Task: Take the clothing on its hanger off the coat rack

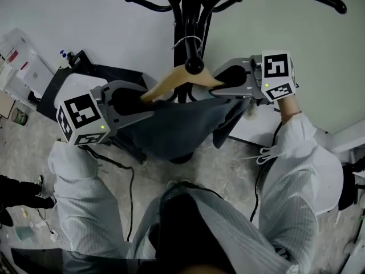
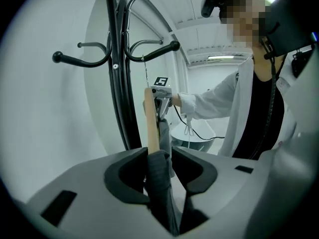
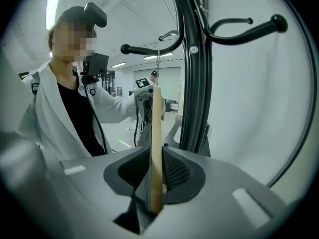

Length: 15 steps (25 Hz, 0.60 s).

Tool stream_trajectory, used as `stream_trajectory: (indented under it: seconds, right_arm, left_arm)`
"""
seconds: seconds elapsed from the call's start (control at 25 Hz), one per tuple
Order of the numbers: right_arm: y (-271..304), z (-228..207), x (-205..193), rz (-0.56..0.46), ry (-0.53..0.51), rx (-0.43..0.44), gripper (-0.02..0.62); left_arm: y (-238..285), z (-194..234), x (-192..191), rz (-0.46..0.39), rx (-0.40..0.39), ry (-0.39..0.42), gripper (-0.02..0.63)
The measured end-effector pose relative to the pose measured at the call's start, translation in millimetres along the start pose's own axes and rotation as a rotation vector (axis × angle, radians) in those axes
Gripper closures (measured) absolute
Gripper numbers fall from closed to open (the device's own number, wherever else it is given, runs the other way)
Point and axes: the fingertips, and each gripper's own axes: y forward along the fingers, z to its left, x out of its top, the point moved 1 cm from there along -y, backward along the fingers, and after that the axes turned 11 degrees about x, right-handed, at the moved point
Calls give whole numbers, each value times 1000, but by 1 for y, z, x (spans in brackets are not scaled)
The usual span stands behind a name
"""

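Markers in black and white squares cover each gripper's cube in the head view, where the left gripper [image 1: 137, 104] and right gripper [image 1: 222, 81] flank a wooden hanger [image 1: 171, 79] draped with dark grey clothing [image 1: 177, 127], its wire hook [image 1: 185, 40] up at the black coat rack [image 1: 185, 4]. Left gripper view: jaws apart, hanger end and clothing between them, lying against one pad. Right gripper view: jaws closed on the hanger's other arm.
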Motion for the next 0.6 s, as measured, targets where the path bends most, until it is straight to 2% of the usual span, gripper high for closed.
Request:
stream_trajectory:
  seconds: [0.12,0.24,0.32,0.48,0.6]
  right_arm:
    - [3,-1,-3,-32,12,31,537]
    - [2,-1,-4,-55,24,53,537]
    - [3,-1,-4,-56,20,60,538]
    - [2,2,-2,-78,-11,43,541]
    - [2,3,-2,-50,-40,17,541]
  left_arm:
    - [9,1,4,-22,-24,-4,463]
    - [12,8,5,-22,-39,-36,530]
    - [13,9,6,-22,-61,-50,538]
    - [14,7,7,-29,-88,-84,545]
    - [13,6,10,-24,-81,-75,546]
